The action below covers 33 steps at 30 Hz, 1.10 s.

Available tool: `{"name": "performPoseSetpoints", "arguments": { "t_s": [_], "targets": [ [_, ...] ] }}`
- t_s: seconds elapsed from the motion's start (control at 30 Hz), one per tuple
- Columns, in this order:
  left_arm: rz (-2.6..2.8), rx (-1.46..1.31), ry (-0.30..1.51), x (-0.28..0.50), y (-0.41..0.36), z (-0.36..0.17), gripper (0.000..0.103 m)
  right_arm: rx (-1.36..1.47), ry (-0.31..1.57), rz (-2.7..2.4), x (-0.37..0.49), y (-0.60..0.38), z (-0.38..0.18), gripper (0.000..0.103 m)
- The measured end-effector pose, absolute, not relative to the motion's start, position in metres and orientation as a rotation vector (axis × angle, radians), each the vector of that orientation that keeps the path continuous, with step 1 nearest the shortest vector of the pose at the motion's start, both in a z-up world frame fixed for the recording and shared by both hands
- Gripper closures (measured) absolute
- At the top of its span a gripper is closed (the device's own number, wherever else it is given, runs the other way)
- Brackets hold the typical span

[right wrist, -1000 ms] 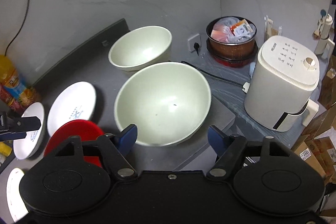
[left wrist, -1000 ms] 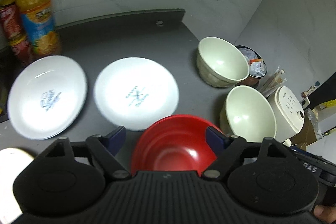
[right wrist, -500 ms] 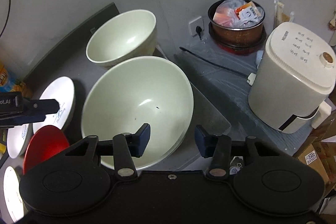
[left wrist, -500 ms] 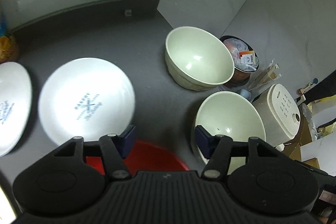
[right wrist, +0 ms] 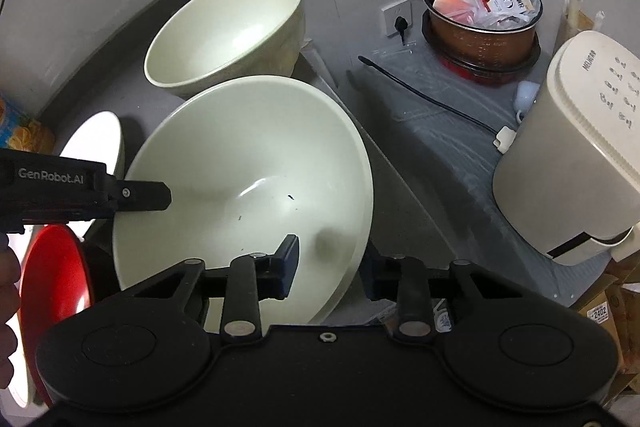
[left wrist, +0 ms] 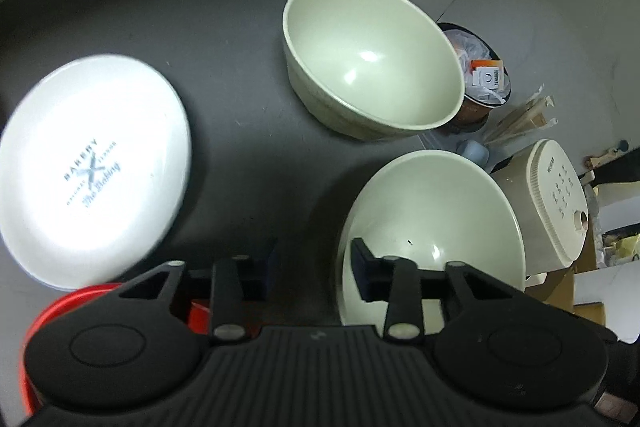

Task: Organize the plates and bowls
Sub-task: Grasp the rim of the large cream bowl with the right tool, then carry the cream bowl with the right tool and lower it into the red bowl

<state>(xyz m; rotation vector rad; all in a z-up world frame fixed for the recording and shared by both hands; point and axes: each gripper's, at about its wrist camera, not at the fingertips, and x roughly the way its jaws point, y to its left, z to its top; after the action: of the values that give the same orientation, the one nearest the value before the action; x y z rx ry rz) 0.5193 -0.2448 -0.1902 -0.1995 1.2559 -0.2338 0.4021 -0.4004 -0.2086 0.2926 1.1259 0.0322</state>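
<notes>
Two hand-held grippers reach steeply down over a dark grey countertop toward the same wide, shallow pale-green bowl, which sits at the counter's right end. The right gripper straddles that bowl's right rim: one blue-padded finger lies inside the bowl and the other outside, and the jaws are closing on the rim, though a gap on either side shows the pads not yet pressing it. The left gripper straddles the opposite, left rim of the same bowl; its jaws are also closing, with the rim between them and a gap on the outer side. Seen from the right wrist, the left gripper's black finger overlaps the bowl's left edge. Just behind stands a deeper pale-green bowl, upright and empty. To the left lies a white round plate printed with blue lettering, and a glossy red bowl sits near it, partly hidden by the gripper body. Off the counter to the right stand a cream rice cooker and a brown pot stuffed with packets.
</notes>
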Motion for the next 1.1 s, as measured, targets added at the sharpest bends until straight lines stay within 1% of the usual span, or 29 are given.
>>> {"name": "performPoseSetpoints", "arguments": {
  "t_s": [0.07, 0.1, 0.13, 0.17, 0.23, 0.47, 0.83, 1.1],
  "targets": [
    [-0.236, -0.189, 1.264, 0.522, -0.247, -0.193, 0.079, 0.282, 1.121, 0.026, 0.403, -0.401, -0.209, 0.081],
    [-0.237, -0.200, 1.276, 0.523, -0.246, -0.196, 0.081, 0.281, 1.121, 0.022, 0.403, -0.402, -0.209, 0.088],
    [-0.241, -0.211, 1.282, 0.523, -0.246, -0.198, 0.086, 0.290, 1.121, 0.022, 0.403, -0.403, -0.210, 0.090],
    [-0.245, -0.217, 1.286, 0.524, -0.245, -0.199, 0.092, 0.305, 1.119, 0.027, 0.403, -0.404, -0.209, 0.090],
    [-0.255, -0.225, 1.280, 0.524, -0.245, -0.199, 0.095, 0.297, 1.110, 0.022, 0.401, -0.403, -0.207, 0.090],
    [-0.278, -0.222, 1.244, 0.522, -0.245, -0.189, 0.095, 0.290, 1.047, 0.007, 0.393, -0.400, -0.186, 0.090],
    [-0.306, -0.231, 1.136, 0.501, -0.216, -0.142, 0.095, 0.228, 0.895, 0.019, 0.376, -0.368, -0.130, 0.089],
    [-0.311, -0.254, 1.085, 0.476, -0.182, -0.112, 0.095, 0.225, 0.848, 0.028, 0.358, -0.343, -0.109, 0.089]
  ]
}}
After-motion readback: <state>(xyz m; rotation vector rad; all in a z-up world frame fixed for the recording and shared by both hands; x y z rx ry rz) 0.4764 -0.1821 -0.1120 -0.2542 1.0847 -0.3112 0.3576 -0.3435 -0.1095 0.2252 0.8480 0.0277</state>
